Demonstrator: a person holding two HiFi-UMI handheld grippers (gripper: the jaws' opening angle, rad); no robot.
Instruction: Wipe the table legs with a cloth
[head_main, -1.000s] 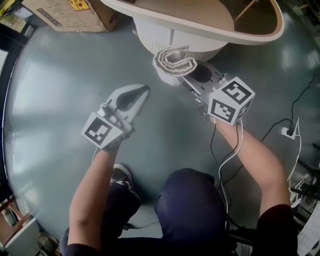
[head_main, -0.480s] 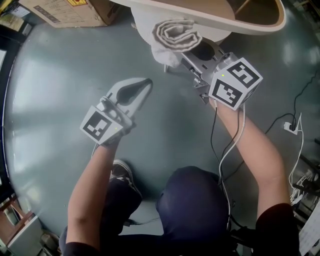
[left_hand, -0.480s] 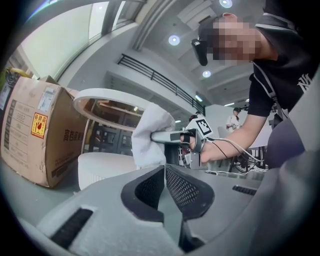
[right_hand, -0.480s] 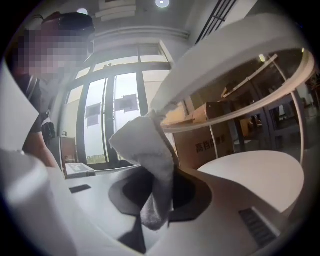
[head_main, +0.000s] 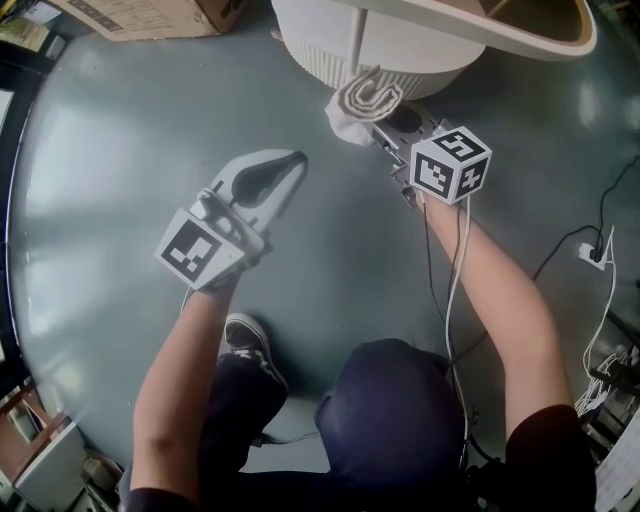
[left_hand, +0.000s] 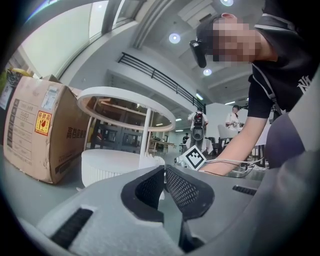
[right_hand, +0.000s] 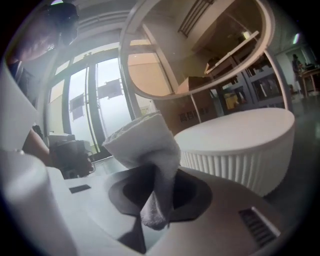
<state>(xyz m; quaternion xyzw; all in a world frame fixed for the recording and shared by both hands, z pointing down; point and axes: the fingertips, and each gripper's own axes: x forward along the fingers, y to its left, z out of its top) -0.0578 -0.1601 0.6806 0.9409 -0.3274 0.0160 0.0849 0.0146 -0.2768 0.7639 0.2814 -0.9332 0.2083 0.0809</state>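
My right gripper (head_main: 385, 132) (right_hand: 160, 192) is shut on a folded white cloth (head_main: 362, 101) (right_hand: 150, 150), held low by the white ribbed round base (head_main: 375, 45) (right_hand: 240, 142) of the table. A thin white leg (head_main: 357, 40) rises from that base to the oval tabletop (head_main: 530, 35) (right_hand: 200, 47); the cloth sits just in front of the leg's foot. My left gripper (head_main: 290, 170) (left_hand: 164, 187) hovers over the floor to the left of the base, its jaws shut with nothing between them. The left gripper view shows the leg (left_hand: 146, 135) ahead.
A cardboard box (head_main: 140, 15) (left_hand: 37, 132) stands on the grey floor (head_main: 110, 170) at the back left. Cables and a power strip (head_main: 590, 255) lie at the right. The person's shoe (head_main: 250, 345) is below the left gripper.
My right gripper with the cloth rose toward the tabletop, then came back down along the leg to the base. The left gripper has barely moved.
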